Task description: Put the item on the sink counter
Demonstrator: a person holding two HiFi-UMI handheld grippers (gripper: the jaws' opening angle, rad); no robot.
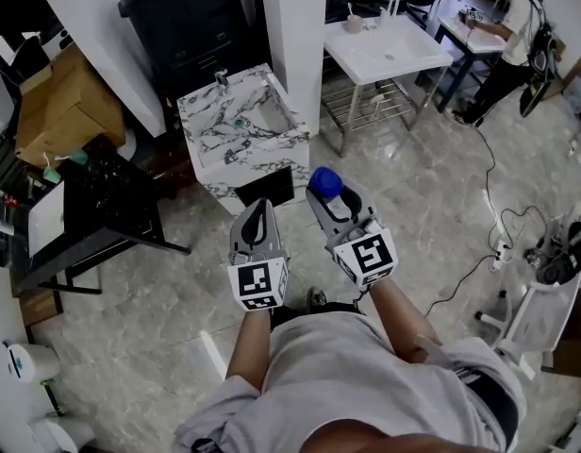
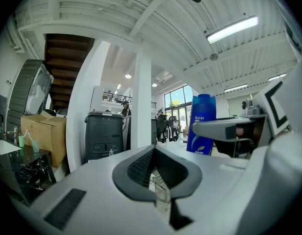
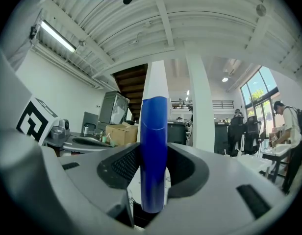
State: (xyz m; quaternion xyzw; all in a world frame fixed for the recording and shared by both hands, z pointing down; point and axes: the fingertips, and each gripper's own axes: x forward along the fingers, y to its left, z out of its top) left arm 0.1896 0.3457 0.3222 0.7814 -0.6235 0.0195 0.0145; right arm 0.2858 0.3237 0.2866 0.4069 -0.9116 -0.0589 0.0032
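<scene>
**Head view:** bare floor (image 1: pixel 432 215) lies open to the right. Marble sink tabletop (image 1: pixel 207 130) is just ahead, near edge close to the claw tips, white pillar (image 1: pixel 295 26) at its right. Forearms stretched fwd; left claw (image 1: pixel 259 210) and right claw (image 1: pixel 325 196) side by side, level.

**Left gripper view:** jaws shut, nothing btw. them.

**Right gripper view:** jaws clamp the blue bottle (image 3: pixel 153 146), upright and glossy, not yet above the tabletop.

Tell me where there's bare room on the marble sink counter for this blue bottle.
On the marble sink counter, the wide ledge left of the basin, below the faucet, looks bare, as does the front strip. The basin fills the right side. The black table at far left is crowded.
</scene>
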